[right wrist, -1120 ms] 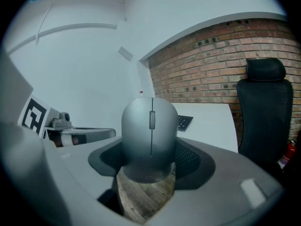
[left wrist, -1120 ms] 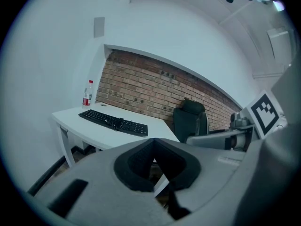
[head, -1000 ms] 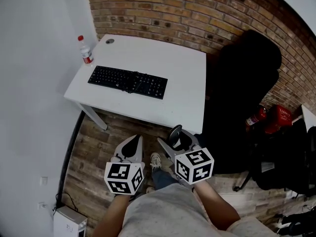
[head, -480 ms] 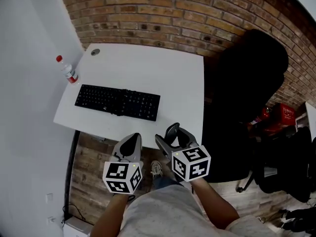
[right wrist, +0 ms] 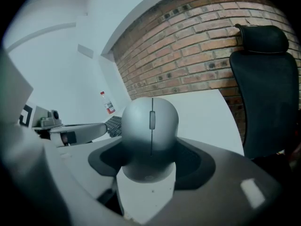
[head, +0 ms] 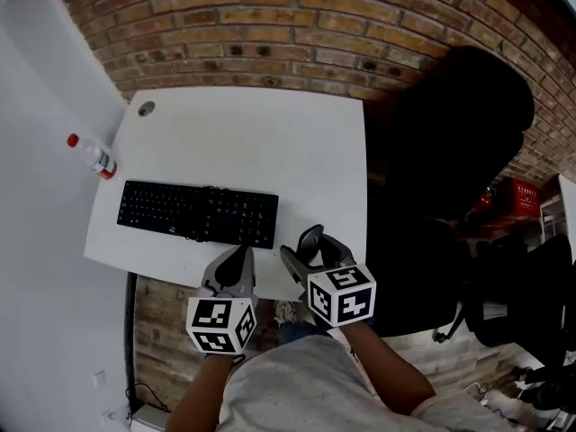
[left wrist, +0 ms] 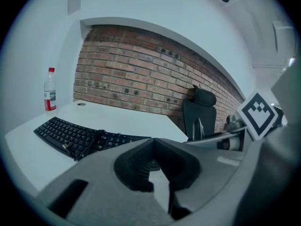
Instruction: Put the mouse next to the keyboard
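The person is holding a smooth grey computer mouse with a scroll wheel (right wrist: 150, 133) in the right gripper (head: 313, 256). The jaws are clenching on the two sides of the mouse, at its lower part, and the wheel end is pointing forward, away from the person. In the head view the mouse is hanging in the air over the near edge of the white rectangular desk (head: 270, 138), a little to the right of the right end of the flat black keyboard (head: 198, 214) and not touching it. I cannot tell how high it is above the desk.

The left gripper (head: 237, 259) is carrying nothing. Its jaws are pressing together, and it is hovering near the front edge of the keyboard.

So the step in hand, as I judge it, is the carrying step: the mouse is already picked up and is arriving at the desk, but it is not yet put down. The bare surface just beside the keyboard's right end is looking free. The next move is calling for a short reach forward and down to this place. The mouse must probably be tilted so that its flat underside is meeting the desk, and only then should the jaws be opening. The left gripper should be staying out of the way.
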A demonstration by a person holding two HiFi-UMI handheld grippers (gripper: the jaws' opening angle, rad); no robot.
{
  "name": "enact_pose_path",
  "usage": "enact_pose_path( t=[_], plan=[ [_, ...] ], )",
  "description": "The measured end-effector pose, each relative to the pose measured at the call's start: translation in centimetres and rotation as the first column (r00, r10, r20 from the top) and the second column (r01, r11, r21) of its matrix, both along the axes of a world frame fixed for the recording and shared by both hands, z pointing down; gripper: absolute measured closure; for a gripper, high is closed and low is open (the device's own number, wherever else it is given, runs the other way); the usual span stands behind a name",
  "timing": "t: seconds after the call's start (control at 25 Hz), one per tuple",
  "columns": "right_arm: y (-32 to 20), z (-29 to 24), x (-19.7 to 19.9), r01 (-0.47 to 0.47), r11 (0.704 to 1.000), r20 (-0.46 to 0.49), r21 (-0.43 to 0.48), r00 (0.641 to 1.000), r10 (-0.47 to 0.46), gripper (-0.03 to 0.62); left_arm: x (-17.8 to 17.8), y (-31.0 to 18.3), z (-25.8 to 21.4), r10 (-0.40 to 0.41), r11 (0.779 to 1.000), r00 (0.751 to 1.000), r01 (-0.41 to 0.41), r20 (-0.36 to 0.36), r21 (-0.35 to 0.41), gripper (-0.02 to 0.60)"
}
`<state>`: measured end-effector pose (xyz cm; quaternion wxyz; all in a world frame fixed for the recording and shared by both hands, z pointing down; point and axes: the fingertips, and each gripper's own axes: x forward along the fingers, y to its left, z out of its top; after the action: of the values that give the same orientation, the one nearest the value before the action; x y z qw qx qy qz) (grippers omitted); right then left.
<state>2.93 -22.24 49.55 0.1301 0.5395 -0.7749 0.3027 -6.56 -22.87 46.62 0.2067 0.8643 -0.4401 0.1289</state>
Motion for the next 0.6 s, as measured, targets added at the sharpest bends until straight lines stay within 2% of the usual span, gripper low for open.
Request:
enact_pose_path(
  t=[0.28,0.6],
  plan=[
    [-2.0,2.5,1.6,-0.037,0.997,-0.003,-0.069,0.999,0.036,0.286,1.2,-2.9,0.7,0.016,1.0,0.999,-0.016,0.028,-0.012,0.589],
    [-2.4,5.1,3.2,-0.084,0.983,-0.057,-0.166,0.995,0.076,0.286,2.8,-4.9,1.1,0.066,0.998,0.997,-0.065,0.043,-0.024,0.589]
  ],
)
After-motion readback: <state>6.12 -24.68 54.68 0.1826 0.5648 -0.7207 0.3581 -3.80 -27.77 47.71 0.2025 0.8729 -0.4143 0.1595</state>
